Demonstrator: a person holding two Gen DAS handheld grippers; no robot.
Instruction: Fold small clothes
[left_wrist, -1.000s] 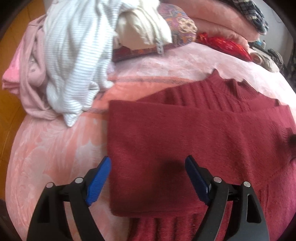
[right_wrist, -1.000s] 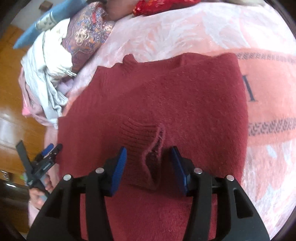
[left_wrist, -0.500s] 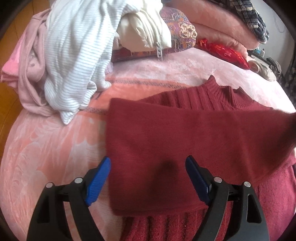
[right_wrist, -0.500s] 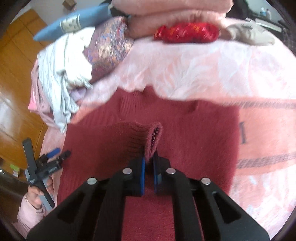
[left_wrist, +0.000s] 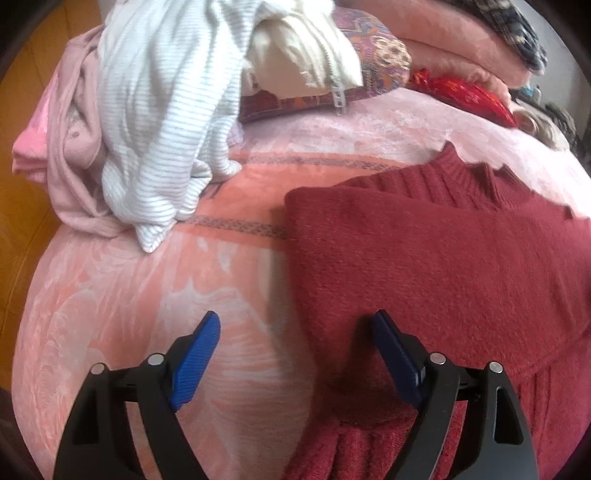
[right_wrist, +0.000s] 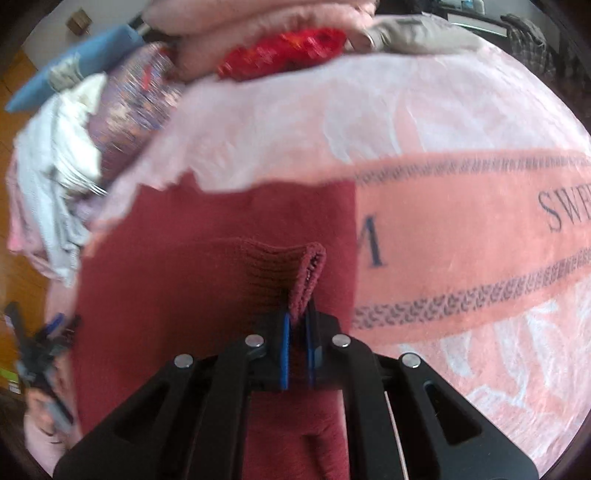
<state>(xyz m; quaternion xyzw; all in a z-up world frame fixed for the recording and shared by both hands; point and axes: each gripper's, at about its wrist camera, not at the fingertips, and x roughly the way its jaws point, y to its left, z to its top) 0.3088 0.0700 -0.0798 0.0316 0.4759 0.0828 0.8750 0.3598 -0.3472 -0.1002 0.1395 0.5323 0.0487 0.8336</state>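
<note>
The right gripper (right_wrist: 297, 325) clamps the ribbed cuff (right_wrist: 295, 269) of a red sweater (left_wrist: 443, 266) at centre frame, while the left gripper's (left_wrist: 295, 350) fingers stand wide apart over a pink blanket (left_wrist: 147, 295).

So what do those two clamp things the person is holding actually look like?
Both match. The left tool has two black plastic arms with cut-out slots, round silver rivets at the joints and ridged bright blue pads on the inner faces. The right tool is built the same. The person wears a pale pink sleeve.
</note>
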